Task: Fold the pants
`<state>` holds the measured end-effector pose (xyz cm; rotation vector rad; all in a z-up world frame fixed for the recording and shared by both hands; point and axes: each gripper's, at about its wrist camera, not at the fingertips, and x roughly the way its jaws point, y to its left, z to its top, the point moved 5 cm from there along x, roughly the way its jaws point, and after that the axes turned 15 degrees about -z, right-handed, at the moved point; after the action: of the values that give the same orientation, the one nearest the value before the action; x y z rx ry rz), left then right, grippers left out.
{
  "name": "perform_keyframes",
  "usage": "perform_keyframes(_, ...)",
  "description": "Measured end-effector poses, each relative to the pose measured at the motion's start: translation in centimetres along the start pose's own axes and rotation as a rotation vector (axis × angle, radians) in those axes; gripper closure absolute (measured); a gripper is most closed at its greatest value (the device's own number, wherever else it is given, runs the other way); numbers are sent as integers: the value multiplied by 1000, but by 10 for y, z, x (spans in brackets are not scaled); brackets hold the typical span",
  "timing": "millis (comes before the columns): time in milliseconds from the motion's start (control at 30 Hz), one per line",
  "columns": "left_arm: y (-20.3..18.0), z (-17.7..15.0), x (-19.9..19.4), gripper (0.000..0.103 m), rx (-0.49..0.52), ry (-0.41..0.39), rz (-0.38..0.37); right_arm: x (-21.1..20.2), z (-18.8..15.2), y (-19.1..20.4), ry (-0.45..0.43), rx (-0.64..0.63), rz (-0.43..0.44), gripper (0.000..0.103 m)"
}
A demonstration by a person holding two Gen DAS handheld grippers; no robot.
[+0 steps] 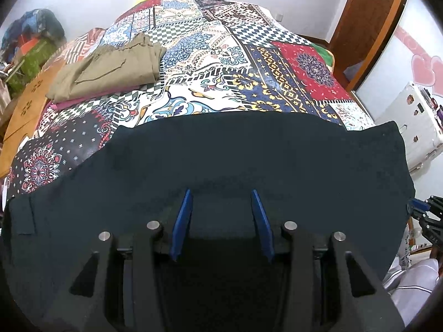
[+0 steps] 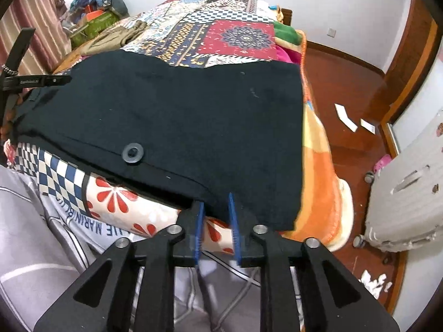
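The left wrist camera sat just behind its gripper (image 1: 221, 193), looking steeply down and forward, close over the dark pants (image 1: 221, 160), with the patterned bedspread (image 1: 221, 63) stretching away to the far wall. The right wrist camera sat behind the right gripper (image 2: 216, 197), close at the bed's near edge, facing down across it. Both views shared the pants (image 2: 180, 110), the bedspread (image 2: 235, 36), the folded khaki clothes (image 1: 110, 66) and the white suitcase (image 2: 409, 193).

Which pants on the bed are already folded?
The khaki pants, a neat stack at the bed's far left on a maroon garment. The dark pants lie spread out at the near edge under both grippers.
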<state>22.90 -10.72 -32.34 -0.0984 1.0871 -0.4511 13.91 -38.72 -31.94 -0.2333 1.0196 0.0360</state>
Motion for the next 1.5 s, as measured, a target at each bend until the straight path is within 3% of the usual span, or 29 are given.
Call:
perform_keyframes(133,3,-1,-3,54,-10,-3,6,-7,-5,-15,9,-15,-85,67)
perform_keyframes(300,0,-4,-18,54,-16,-20,3,-15,4,-55,10,75,-155,66)
perform_keyframes(467,-7,-12,-36,54,-18,-47,-14,-14,48,-75,-59,220,-91,66)
perform_keyframes(633,3,-30,-33,54,-34,-17,27,15,92,-61,-90,224,-54,66)
perform_keyframes(733,13,-39,-31,45,-75,-27,21,39,105,-55,-61,218,-54,66)
perform_keyframes(833,18,-44,-33,42,-93,-35,15,68,107,-58,7,247,-63,66)
perform_keyframes(900,21,-48,-33,37,-97,-38,19,74,105,-61,27,277,-31,66)
perform_keyframes(933,22,-49,-34,35,-100,-40,23,77,104,-62,26,295,-15,69)
perform_keyframes(967,25,-51,-34,32,-109,-43,22,77,102,-61,16,303,1,80)
perform_keyframes(1000,26,-52,-34,31,-119,-45,17,76,101,-59,10,305,21,82)
perform_keyframes(1333,31,-58,-35,27,-136,-42,20,75,104,-57,-27,252,-66,90)
perform_keyframes(1500,35,-61,-37,22,-154,-48,19,84,105,-61,-3,229,-107,92)
